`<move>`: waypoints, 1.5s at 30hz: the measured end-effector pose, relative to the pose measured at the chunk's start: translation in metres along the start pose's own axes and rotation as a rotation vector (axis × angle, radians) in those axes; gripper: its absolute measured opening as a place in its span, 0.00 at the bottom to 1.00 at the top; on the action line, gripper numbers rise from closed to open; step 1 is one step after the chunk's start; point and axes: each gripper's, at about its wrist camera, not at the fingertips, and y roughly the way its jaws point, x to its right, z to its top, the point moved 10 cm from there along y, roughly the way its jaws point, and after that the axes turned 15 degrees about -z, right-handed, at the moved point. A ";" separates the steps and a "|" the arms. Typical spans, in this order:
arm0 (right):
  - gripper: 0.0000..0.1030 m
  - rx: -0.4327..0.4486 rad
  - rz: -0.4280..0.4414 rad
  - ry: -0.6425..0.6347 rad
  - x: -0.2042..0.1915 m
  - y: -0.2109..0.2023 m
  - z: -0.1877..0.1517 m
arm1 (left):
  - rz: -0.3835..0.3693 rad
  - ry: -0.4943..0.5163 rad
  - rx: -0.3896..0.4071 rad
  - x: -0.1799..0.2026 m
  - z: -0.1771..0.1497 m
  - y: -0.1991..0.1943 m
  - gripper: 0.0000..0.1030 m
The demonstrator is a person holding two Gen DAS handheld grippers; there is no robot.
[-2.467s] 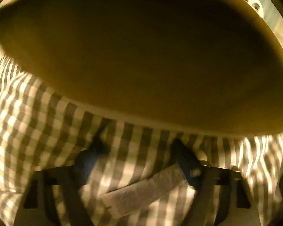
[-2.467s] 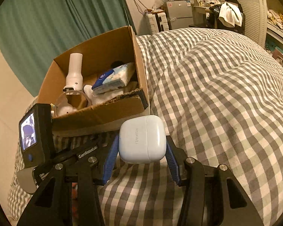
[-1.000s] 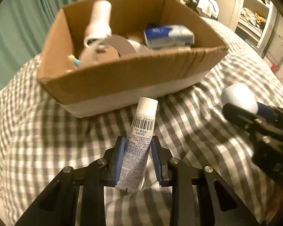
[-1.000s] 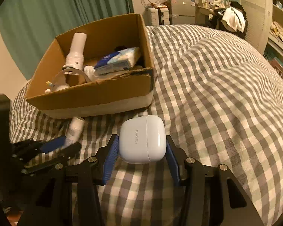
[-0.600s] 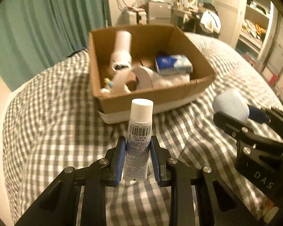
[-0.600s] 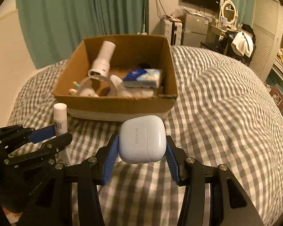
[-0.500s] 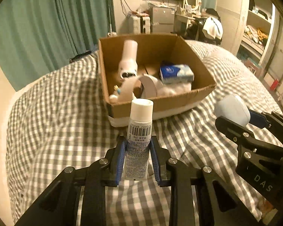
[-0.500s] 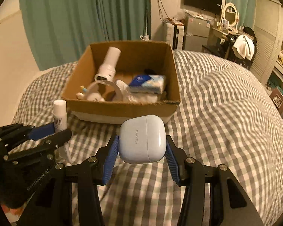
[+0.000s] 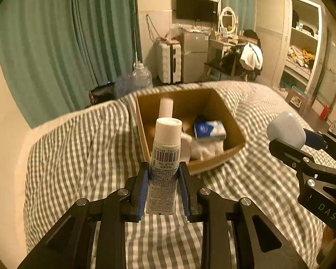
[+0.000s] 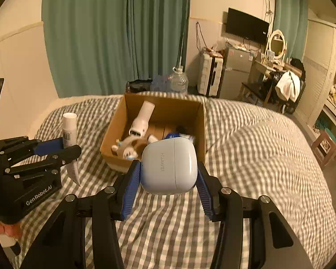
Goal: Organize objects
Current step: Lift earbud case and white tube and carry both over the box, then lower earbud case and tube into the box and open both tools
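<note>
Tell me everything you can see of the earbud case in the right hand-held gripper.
The earbud case is a rounded, smooth, pale bluish-white shell that looks like plastic, with HUAWEI lettering and a lid seam across it. It looks shut. The right hand-held gripper clamps its sides between blue pads, holding it in the air above the checked bedding, short of the cardboard box.

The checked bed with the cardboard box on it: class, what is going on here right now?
A person is tidying loose items, holding a gripper in each hand. The left gripper is shut on a white squeeze tube with a barcode, held cap-up. The right gripper is shut on a pale blue earbud case. Both hang above the grey-and-white checked bedcover, short of the open brown cardboard box, which already holds a white bottle, a blue tissue pack and other small items.
</note>
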 end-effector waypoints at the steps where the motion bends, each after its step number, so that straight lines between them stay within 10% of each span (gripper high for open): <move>1: 0.47 0.007 0.006 0.001 0.001 0.000 0.006 | -0.002 0.001 0.004 0.000 0.006 0.001 0.25; 21: 0.47 0.003 0.108 0.066 -0.001 0.096 0.089 | -0.036 0.007 -0.027 -0.016 0.092 0.109 0.25; 35: 0.47 -0.095 0.123 0.120 -0.011 0.211 0.075 | -0.092 0.020 -0.103 -0.031 0.096 0.208 0.26; 45: 0.61 -0.088 0.110 0.146 -0.004 0.210 0.071 | -0.134 -0.006 -0.103 -0.031 0.085 0.208 0.36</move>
